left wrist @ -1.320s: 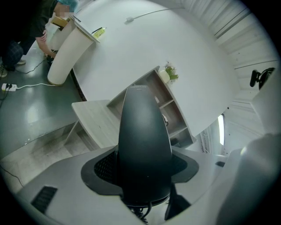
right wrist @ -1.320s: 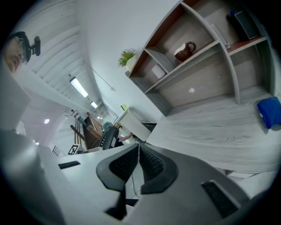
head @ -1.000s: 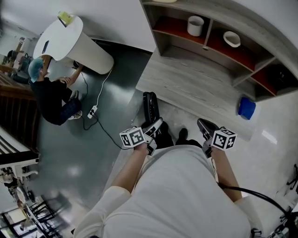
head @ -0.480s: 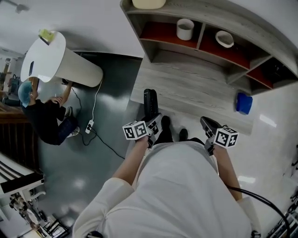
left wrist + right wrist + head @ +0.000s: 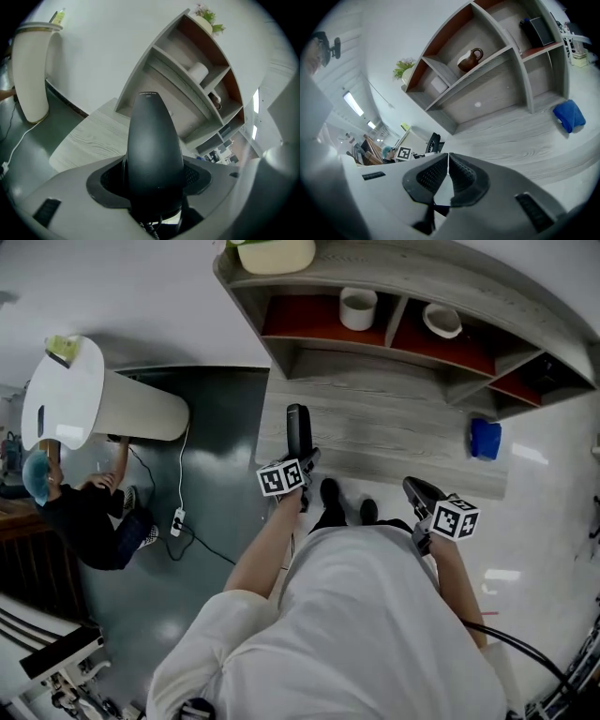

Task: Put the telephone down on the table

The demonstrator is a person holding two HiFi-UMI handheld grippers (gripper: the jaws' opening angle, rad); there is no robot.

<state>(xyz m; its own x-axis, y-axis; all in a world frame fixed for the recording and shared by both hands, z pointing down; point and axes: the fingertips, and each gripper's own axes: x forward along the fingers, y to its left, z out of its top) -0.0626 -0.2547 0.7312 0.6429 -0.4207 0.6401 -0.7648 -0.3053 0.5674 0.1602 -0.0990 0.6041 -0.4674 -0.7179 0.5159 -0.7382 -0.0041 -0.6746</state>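
The telephone (image 5: pixel 299 431) is a black handset. My left gripper (image 5: pixel 304 461) is shut on its lower end and holds it over the left end of the grey wooden table (image 5: pixel 394 432). In the left gripper view the telephone (image 5: pixel 153 150) stands up between the jaws and fills the middle, with the table (image 5: pixel 89 140) below and beyond it. My right gripper (image 5: pixel 414 489) hangs near the table's front edge, jaws shut with nothing between them. In the right gripper view the right gripper (image 5: pixel 447 174) shows its pads pressed together, and the telephone (image 5: pixel 433 142) appears small at the left.
A blue cloth (image 5: pixel 485 439) lies at the table's right end. Shelves behind the table hold a white cup (image 5: pixel 357 307) and a bowl (image 5: pixel 442 320). A white bin (image 5: pixel 94 401) and a crouching person (image 5: pixel 80 512) are on the dark floor at the left, beside a cable and power strip (image 5: pixel 177 519).
My left gripper has carried the telephone forward, from beside the table's front left corner to over its left end. The right gripper has kept its place.
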